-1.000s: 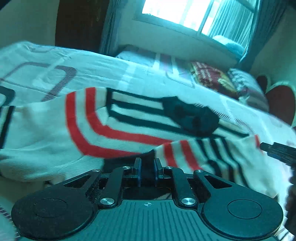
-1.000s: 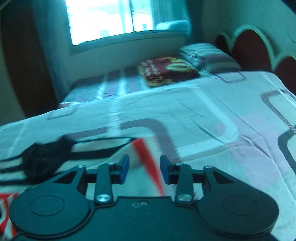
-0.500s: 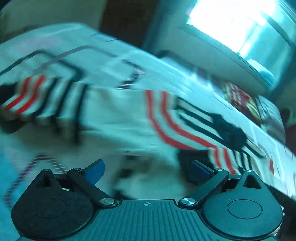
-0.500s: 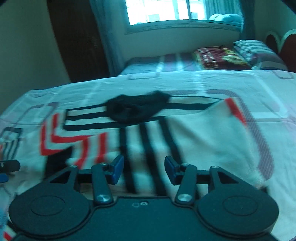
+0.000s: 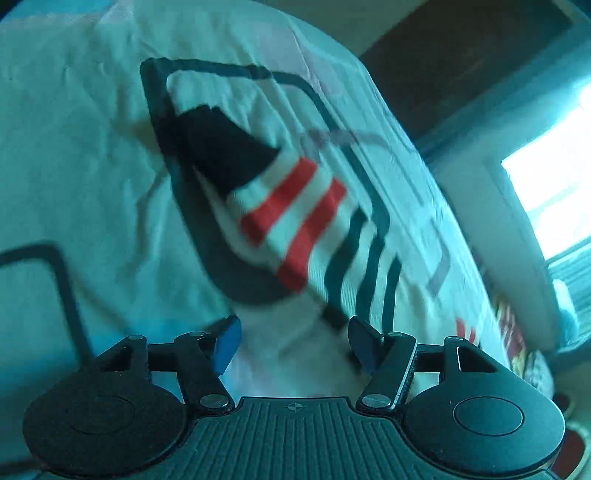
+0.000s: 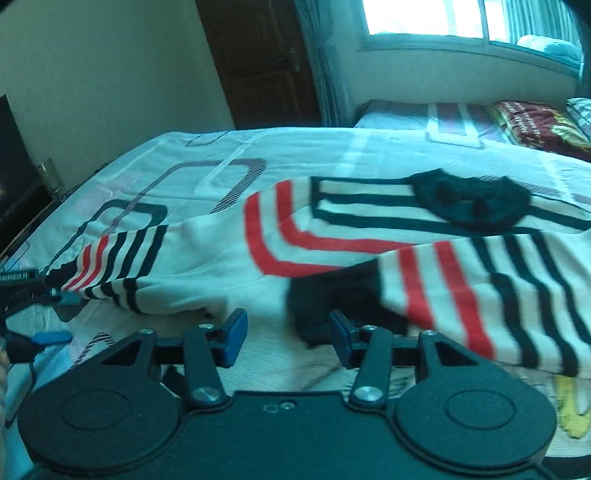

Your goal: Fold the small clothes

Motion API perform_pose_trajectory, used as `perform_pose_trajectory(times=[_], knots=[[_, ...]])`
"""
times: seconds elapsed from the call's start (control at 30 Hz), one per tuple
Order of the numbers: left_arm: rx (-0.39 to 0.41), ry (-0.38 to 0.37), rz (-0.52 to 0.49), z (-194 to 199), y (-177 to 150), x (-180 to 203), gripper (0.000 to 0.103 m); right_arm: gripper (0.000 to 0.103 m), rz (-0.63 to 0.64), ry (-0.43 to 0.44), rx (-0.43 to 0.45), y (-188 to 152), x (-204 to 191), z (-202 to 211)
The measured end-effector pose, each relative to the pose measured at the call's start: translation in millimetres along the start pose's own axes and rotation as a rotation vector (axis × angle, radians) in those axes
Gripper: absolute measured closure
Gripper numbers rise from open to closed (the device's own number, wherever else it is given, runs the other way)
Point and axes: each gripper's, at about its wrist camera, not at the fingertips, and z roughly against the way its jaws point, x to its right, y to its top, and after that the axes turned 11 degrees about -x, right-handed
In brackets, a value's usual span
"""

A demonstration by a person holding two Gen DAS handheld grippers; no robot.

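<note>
A small white sweater with red and black stripes (image 6: pixel 332 243) lies spread on the bed, black collar (image 6: pixel 472 203) toward the far right. One sleeve is folded across its front (image 6: pixel 461 284). In the left wrist view the other sleeve (image 5: pixel 295 221) stretches out, ending in a black cuff (image 5: pixel 225 147). My left gripper (image 5: pixel 291 341) is open just above the sleeve's near part; it also shows at the left edge of the right wrist view (image 6: pixel 44 317), by the left sleeve. My right gripper (image 6: pixel 284 338) is open and empty over the sweater's near hem.
The bed sheet (image 6: pixel 177 155) is white with rounded dark outlines. Pillows (image 6: pixel 535 125) lie at the far right under a window (image 6: pixel 443 18). A dark wooden door (image 6: pixel 258 59) stands behind the bed. A yellow printed patch (image 6: pixel 572 410) shows at the near right.
My left gripper opened, let go of the sweater and swung left toward the outstretched sleeve. My right gripper opened wider and turned left, bringing the whole sweater into view.
</note>
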Motion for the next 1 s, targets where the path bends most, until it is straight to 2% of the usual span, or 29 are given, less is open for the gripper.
perform_pose_trajectory(times=[0.13,0.17,0.2,0.23,0.27,0.33,0.47,0.53,0.6,0.67,0.73,0.8,0.9,1.0], knots=[[0.028,-0.052,0.037,-21,25,0,0.039,0.055,0.002,-0.019,-0.001,6,-9,-12],[0.033,-0.057,0.041,-26,30,1,0.050,0.055,-0.001,-0.025,-0.001,8,-10,-14],[0.036,-0.043,0.050,-31,34,2,0.072,0.055,-0.004,-0.032,0.000,10,-11,-18],[0.035,-0.040,0.066,-34,40,0,0.083,0.055,-0.006,-0.039,0.000,12,-12,-21],[0.027,-0.051,0.088,-39,44,-3,0.089,0.055,-0.007,-0.045,0.001,13,-13,-24],[0.031,-0.066,0.103,-42,47,-3,0.089,0.055,0.000,-0.060,0.002,16,-17,-30],[0.056,-0.064,0.048,-38,47,9,0.091,0.056,0.038,-0.091,-0.003,18,-28,-46],[0.084,-0.085,0.004,-30,47,21,0.091,0.055,0.118,-0.157,-0.030,13,-38,-61],[0.127,-0.116,-0.080,-16,46,41,0.091,0.054,0.170,-0.195,-0.028,12,-46,-63],[0.162,-0.147,-0.206,-5,41,73,0.091,0.056,0.095,-0.141,-0.026,17,-36,-56],[0.169,-0.199,-0.321,1,31,108,0.091,0.058,-0.005,-0.063,0.028,20,-21,-35],[0.163,-0.250,-0.448,-1,11,146,0.091,0.056,-0.019,-0.077,0.089,19,-11,-11],[0.094,-0.331,-0.625,-19,-31,202,0.092,0.055,-0.086,-0.091,0.128,15,20,18],[-0.018,-0.380,-0.802,-47,-89,250,0.092,0.055,-0.175,-0.159,0.152,0,62,46]])
